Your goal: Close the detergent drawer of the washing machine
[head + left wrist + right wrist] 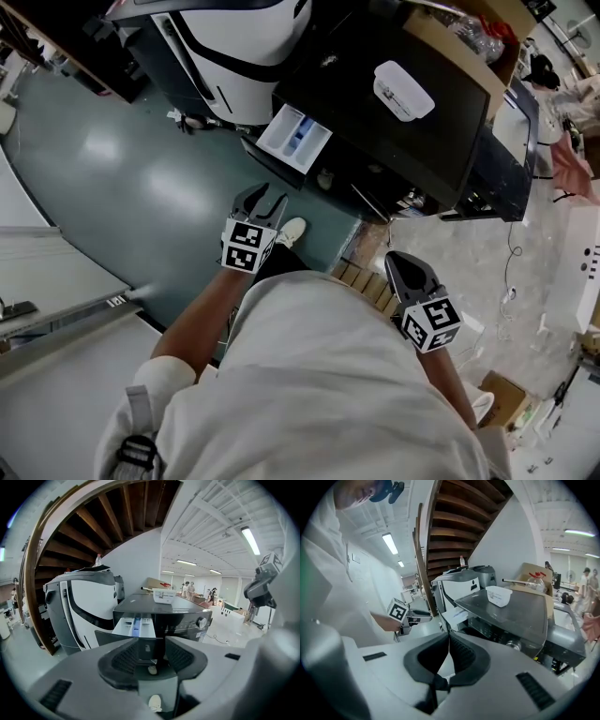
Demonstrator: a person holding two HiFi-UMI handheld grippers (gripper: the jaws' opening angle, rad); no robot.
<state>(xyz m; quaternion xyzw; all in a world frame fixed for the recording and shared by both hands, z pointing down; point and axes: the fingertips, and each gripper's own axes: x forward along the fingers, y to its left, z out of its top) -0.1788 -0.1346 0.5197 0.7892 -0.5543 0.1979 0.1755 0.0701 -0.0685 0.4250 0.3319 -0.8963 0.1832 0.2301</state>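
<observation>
The black washing machine [375, 141] stands ahead of me, and its white detergent drawer [292, 139] sticks out of the front at the left. In the left gripper view the drawer [135, 626] lies straight beyond the jaws, a short way off. My left gripper [265, 199] is open and empty, pointing at the drawer from below it in the head view. My right gripper [394, 258] is shut on nothing and hangs lower right, away from the machine. In the right gripper view the drawer [456, 616] shows past the shut jaws [449, 641].
A white lidded container [403, 90] sits on the washing machine's top. A white and black appliance [239, 47] stands to the drawer's left. A wooden staircase [93, 522] rises overhead. Cables and boxes lie on the floor at right [511, 300].
</observation>
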